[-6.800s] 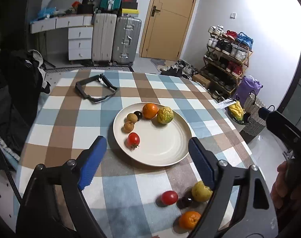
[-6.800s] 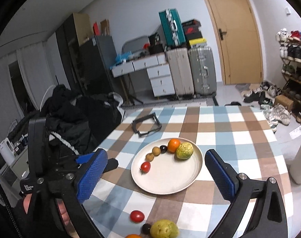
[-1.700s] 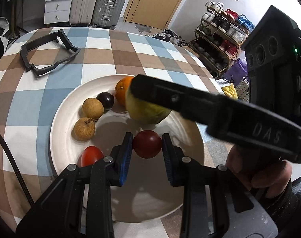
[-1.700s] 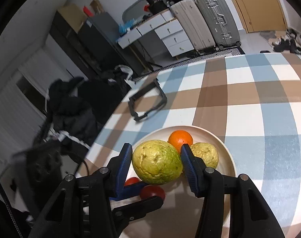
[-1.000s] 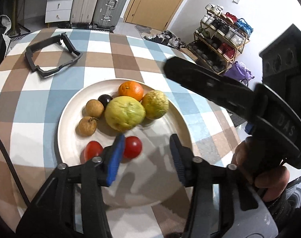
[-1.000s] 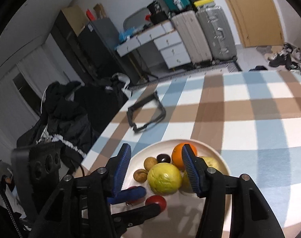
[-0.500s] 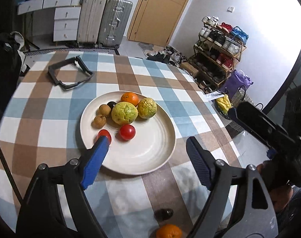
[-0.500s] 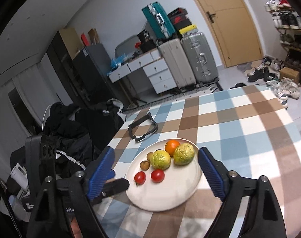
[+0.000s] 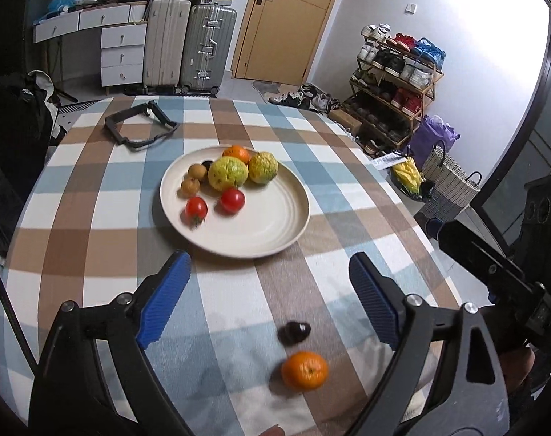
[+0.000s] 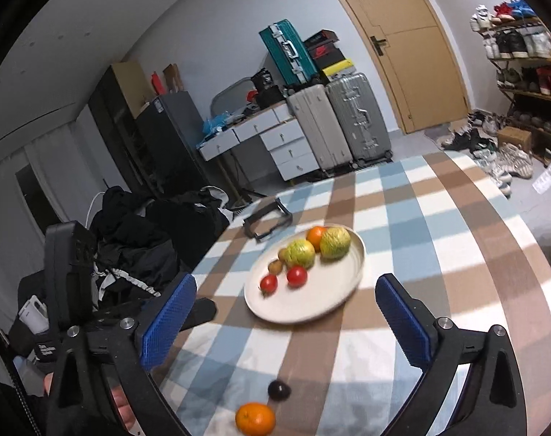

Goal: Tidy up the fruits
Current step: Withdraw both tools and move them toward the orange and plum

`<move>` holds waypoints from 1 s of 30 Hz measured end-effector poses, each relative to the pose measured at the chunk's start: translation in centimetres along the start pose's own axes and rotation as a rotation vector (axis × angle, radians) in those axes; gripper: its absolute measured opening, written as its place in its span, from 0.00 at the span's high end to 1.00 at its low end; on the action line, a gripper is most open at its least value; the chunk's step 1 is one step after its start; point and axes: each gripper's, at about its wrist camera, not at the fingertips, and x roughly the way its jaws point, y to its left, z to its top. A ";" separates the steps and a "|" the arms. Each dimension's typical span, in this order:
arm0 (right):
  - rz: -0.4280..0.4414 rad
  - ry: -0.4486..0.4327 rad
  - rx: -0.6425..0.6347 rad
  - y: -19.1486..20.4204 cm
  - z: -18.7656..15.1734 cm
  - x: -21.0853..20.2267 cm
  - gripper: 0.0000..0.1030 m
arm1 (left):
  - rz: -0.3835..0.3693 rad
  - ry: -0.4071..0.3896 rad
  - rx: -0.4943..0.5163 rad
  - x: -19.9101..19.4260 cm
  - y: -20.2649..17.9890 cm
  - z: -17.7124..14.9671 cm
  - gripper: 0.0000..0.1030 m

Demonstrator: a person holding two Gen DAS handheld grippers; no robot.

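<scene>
- My left gripper [image 9: 268, 290] fills the lower part of the left wrist view; its jaws are opening and stand wide apart, with nothing held. Only checked tablecloth [image 9: 239, 294] lies between the blue pads [image 9: 163, 301].
- My right gripper [image 10: 286, 323] sits in the lower part of the right wrist view; its jaws are opening too, spread wide, with no fruit gripped.
- The cream plate [image 9: 275, 218] sits mid-frame in the left view, above the pads, resting on the cloth.
- On the plate's upper left part I see two red tomatoes [image 9: 232, 200], a large yellow-green fruit [image 9: 227, 173], a second one of the same kind to its right [image 9: 262, 167], an orange [image 9: 236, 153] behind them, two small brown fruits [image 9: 190, 186] and a small dark fruit, mostly hidden.
- The plate's lower right half is bare.
- Off the plate, low in the left view, a small dark fruit [image 9: 293, 331] lies on the cloth, and a loose orange [image 9: 304, 370] sits just below it, near but apart.
- In the right view these two appear at the bottom centre: dark fruit [image 10: 278, 389] above, loose orange [image 10: 255, 418] below.
- A black frame-shaped object [image 9: 139, 127] lies on the cloth in the upper left of the left view, well apart from the plate.
- The other gripper's black body [image 9: 493, 272] shows at the right edge of the left view.
</scene>
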 end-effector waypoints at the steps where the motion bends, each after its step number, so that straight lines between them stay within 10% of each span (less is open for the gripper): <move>1: -0.003 0.006 0.008 -0.1 -0.6 -0.3 0.02 | 0.001 0.007 0.003 -0.1 0.0 -0.5 0.13; 21: -0.266 0.034 -0.025 -1.1 -8.3 -3.0 0.00 | 0.008 0.260 0.119 4.7 -2.0 -8.9 0.02; 30: -0.303 0.070 0.008 -2.7 -9.7 -3.4 0.00 | -0.031 0.249 0.173 5.0 -2.9 -9.1 0.09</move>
